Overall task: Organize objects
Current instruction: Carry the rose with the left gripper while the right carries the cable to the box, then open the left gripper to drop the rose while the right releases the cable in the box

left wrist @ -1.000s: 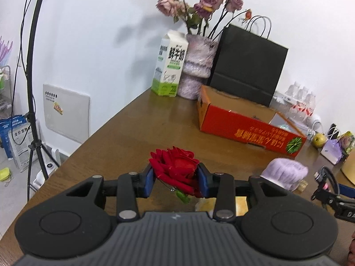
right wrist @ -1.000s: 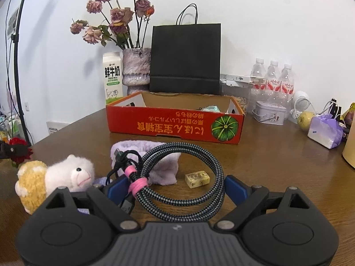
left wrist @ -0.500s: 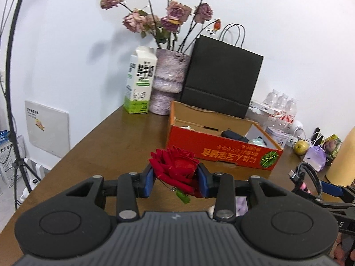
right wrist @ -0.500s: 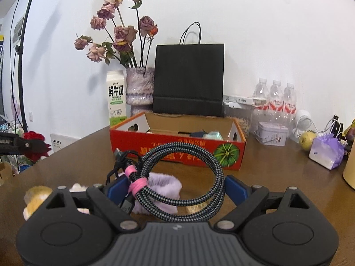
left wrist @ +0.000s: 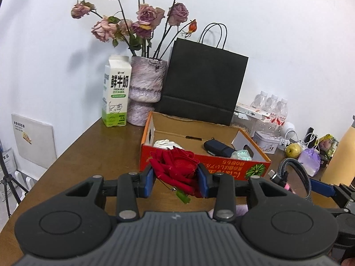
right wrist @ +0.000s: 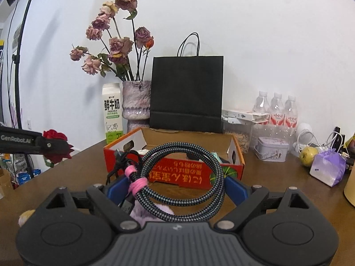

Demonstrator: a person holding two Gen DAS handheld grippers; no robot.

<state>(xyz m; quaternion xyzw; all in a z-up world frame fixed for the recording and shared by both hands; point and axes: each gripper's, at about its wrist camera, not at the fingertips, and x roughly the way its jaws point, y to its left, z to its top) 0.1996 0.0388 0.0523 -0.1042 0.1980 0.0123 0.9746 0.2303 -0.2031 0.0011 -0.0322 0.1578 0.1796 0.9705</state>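
— At the lower centre of the left wrist view, what did we have between the blue pads?

— We had the left gripper (left wrist: 175, 178) clamped on a red fabric rose (left wrist: 175, 166), one pad pressed against each side of the bloom, with a green leaf tip hanging just below it. Right behind the rose in that frame sat the orange cardboard box (left wrist: 221, 168), open at the top, with a dark pouch (left wrist: 218, 149) and a white crumpled item (left wrist: 164, 143) inside.

— And on the other side?

— We held the coiled braided cable (right wrist: 182, 177) in the right gripper (right wrist: 177, 186), its fingers closed against the two sides of the coil, a pink tie (right wrist: 135, 180) binding the loop at its left. The box showed behind the coil at mid-frame. At the left edge of that view we saw the left gripper side-on, the rose in its tip, above the wooden table (right wrist: 277, 173).

— What stood at the back?

— We saw a milk carton (left wrist: 115, 92), a mottled vase (left wrist: 146, 90) of dried roses and a black paper bag (left wrist: 203, 84) lined up against the wall in the upper middle, with water bottles (right wrist: 276, 109) to the right. A purple fuzzy item (right wrist: 153, 212) lay just under the cable.
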